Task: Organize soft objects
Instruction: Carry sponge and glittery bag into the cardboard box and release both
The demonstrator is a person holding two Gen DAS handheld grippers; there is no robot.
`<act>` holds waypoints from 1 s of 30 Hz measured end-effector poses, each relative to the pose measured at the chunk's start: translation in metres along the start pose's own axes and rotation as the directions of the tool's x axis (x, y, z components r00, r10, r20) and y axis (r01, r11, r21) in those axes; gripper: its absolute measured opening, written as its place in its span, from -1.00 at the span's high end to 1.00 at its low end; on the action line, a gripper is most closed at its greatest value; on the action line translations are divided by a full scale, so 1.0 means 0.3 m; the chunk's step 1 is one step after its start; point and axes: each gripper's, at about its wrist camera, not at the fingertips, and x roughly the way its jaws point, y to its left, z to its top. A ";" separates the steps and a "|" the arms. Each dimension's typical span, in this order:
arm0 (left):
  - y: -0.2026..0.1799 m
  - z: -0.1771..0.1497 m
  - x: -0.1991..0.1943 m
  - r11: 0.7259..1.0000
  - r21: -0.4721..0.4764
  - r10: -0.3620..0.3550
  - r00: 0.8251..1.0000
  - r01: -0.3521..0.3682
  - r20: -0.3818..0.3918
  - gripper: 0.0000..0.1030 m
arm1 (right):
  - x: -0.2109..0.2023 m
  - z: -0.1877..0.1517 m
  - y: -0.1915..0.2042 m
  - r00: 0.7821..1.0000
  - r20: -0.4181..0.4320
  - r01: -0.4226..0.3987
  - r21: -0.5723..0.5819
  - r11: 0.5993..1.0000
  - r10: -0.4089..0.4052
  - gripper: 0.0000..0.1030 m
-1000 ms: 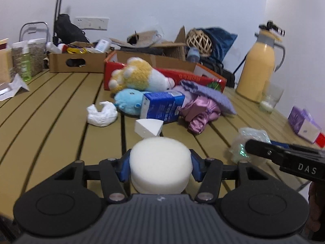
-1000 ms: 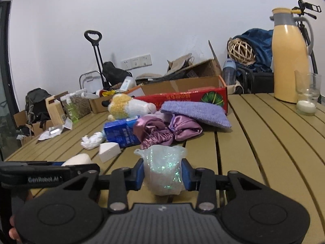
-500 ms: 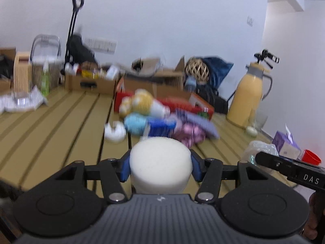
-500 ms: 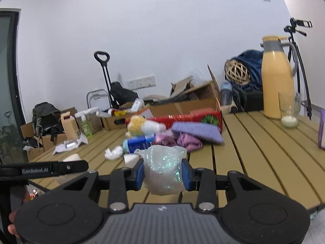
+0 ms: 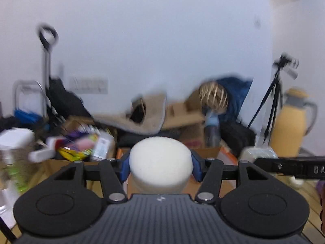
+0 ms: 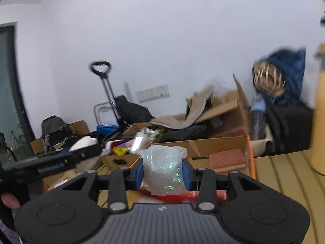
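Note:
My left gripper [image 5: 160, 167] is shut on a round white sponge [image 5: 160, 158] and holds it raised in the air. My right gripper [image 6: 162, 172] is shut on a glittery clear plastic bag [image 6: 162, 170] and holds it just above the near rim of the red cardboard box [image 6: 229, 158]. The right gripper also shows at the right of the left wrist view [image 5: 290, 166], and the left gripper at the left of the right wrist view [image 6: 50, 164]. The plush toys and cloths on the table are out of view. Both views are blurred.
The slatted wooden table [image 6: 288, 174] shows at the lower right. A yellow thermos [image 5: 288, 130] stands at the right. Cardboard boxes with clutter [image 5: 81, 144], a wicker ball [image 5: 213, 97], a tripod [image 5: 272, 99] and a trolley handle [image 5: 47, 38] are behind.
Both grippers have risen and moved forward towards the red box, still holding the sponge and the bag. The toys and cloths on the table have dropped out of view.

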 end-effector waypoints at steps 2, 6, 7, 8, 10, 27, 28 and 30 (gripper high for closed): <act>0.038 0.035 0.222 0.999 -0.044 0.028 0.997 -0.031 -0.079 -0.12 | 0.196 0.059 -0.055 0.998 -0.034 0.052 -0.017 0.999 -0.052 0.26; 0.069 0.055 0.576 0.995 0.033 0.096 0.977 -0.091 -0.190 -0.13 | 0.553 0.110 -0.154 0.983 -0.133 0.124 -0.006 0.992 -0.123 0.26; 0.065 0.048 0.641 0.991 0.080 0.118 0.971 -0.104 -0.206 -0.13 | 0.620 0.104 -0.157 0.977 -0.154 0.145 -0.011 0.989 -0.145 0.26; 0.068 0.031 0.684 0.986 0.101 0.155 0.965 -0.136 -0.212 -0.16 | 0.690 0.102 -0.173 0.972 -0.179 0.152 -0.001 0.988 -0.150 0.21; 0.086 -0.007 0.757 0.981 0.101 0.188 0.948 -0.167 -0.257 -0.36 | 0.805 0.081 -0.199 0.957 -0.244 0.161 -0.005 0.987 -0.157 -0.08; 0.121 0.098 0.515 0.994 -0.035 0.094 0.968 -0.105 -0.235 -0.61 | 0.581 0.197 -0.142 0.970 -0.161 0.185 0.003 0.983 -0.182 -0.79; 0.121 0.125 0.456 0.996 -0.034 0.079 0.973 -0.088 -0.217 -0.62 | 0.531 0.222 -0.121 0.969 -0.143 0.199 -0.022 0.980 -0.200 -0.79; 0.124 0.173 0.344 0.997 -0.030 0.064 0.980 -0.071 -0.188 -0.67 | 0.408 0.258 -0.078 0.966 -0.119 0.224 -0.059 0.973 -0.230 -0.80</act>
